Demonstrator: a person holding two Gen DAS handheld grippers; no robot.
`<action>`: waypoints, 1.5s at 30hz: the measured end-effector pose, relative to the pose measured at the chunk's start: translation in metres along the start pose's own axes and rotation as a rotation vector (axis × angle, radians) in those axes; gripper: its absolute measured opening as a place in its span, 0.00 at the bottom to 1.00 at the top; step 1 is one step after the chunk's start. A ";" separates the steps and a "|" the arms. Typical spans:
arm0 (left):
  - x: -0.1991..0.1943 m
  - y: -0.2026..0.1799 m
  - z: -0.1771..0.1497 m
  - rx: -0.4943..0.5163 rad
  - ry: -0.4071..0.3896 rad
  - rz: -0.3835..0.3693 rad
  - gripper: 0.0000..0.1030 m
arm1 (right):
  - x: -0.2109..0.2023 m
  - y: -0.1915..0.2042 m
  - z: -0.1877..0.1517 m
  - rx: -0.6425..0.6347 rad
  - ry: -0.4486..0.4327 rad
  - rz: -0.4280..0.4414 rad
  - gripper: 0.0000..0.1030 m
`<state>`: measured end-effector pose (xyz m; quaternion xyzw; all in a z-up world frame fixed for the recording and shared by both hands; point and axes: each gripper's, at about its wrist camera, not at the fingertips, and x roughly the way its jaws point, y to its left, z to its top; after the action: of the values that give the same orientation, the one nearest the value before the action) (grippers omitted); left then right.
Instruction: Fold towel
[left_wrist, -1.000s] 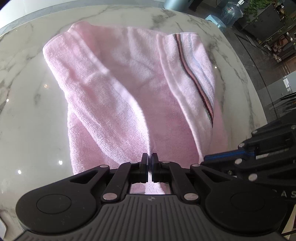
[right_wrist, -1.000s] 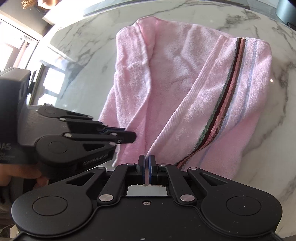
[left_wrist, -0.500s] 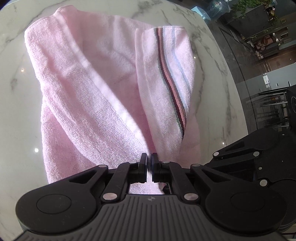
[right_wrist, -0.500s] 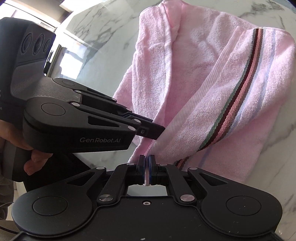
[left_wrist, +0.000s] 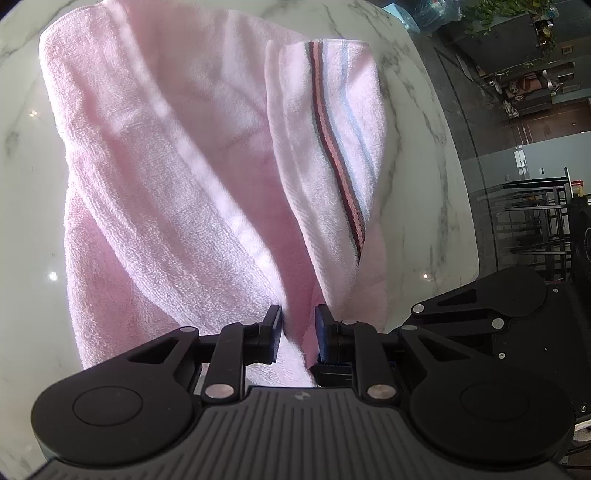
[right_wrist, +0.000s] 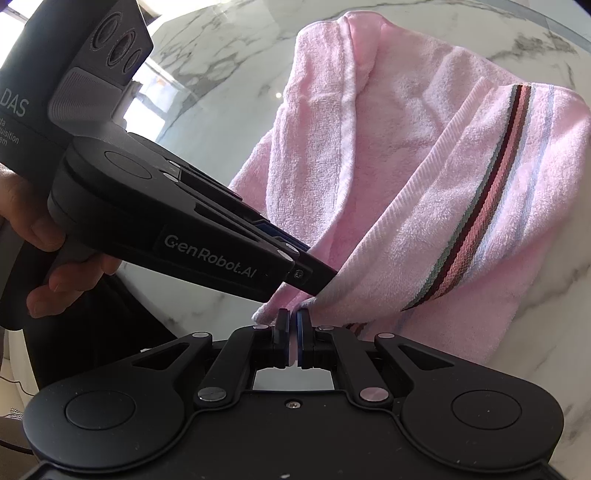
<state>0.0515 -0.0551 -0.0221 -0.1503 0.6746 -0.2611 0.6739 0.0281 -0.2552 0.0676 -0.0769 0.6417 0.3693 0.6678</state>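
Pink terry-cloth towel (left_wrist: 192, 192) with dark red, salmon and pale blue stripe band (left_wrist: 334, 155): lies on white grey-veined marble tabletop (left_wrist: 26, 192), near edge lifted toward both tools, striped end folded over on top.
Left gripper (left_wrist: 297, 334), black two-finger tong: jaws parted by clear gap, pink cloth between pads, not pinched.
Right gripper (right_wrist: 291, 332), same build: jaws nearly together, thin towel edge nipped between pads.
Person's hand (right_wrist: 40, 240): wraps left tool's handle.
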 end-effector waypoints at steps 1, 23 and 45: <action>0.000 0.002 0.000 -0.006 0.000 -0.001 0.20 | 0.001 -0.003 -0.002 0.005 0.001 0.001 0.02; 0.007 0.004 0.006 -0.013 0.049 -0.018 0.31 | 0.007 0.010 0.002 -0.085 0.006 0.001 0.02; -0.013 -0.025 -0.031 0.059 -0.028 0.108 0.04 | -0.018 0.006 -0.009 -0.199 0.068 -0.104 0.13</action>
<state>0.0174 -0.0635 0.0017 -0.0973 0.6644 -0.2418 0.7004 0.0191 -0.2628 0.0854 -0.1885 0.6194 0.3934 0.6527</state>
